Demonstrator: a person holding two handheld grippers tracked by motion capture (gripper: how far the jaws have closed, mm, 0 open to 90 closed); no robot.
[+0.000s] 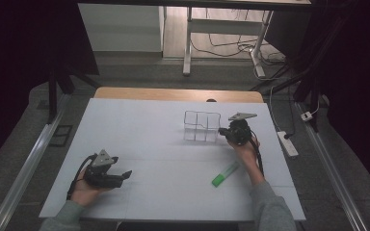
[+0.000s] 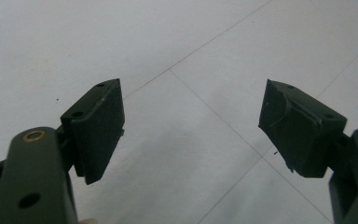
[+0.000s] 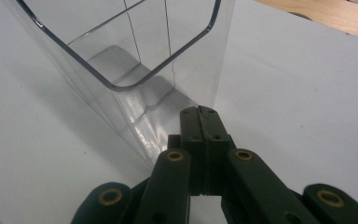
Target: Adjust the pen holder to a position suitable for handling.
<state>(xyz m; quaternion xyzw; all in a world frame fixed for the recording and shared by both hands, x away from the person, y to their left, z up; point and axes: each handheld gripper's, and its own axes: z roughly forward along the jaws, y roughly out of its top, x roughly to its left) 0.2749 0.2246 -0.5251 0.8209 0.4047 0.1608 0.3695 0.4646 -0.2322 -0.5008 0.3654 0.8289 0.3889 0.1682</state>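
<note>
1. Standing at 1 o'clock on the tabletop (image 1: 139, 144): clear organizer (image 1: 202, 126), likely light, stiff, slick, brittle; best taken by a top rim wall.
2. Touching or just beside its near corner: right gripper (image 3: 200, 113), jaws clenched on nothing.
3. Resting at 8 o'clock: left gripper (image 2: 191, 128), released, empty.
4. Lying at 5 o'clock: green marker (image 1: 225, 174).
5. Hard to read: compartment dividers, contact with the corner.
</note>
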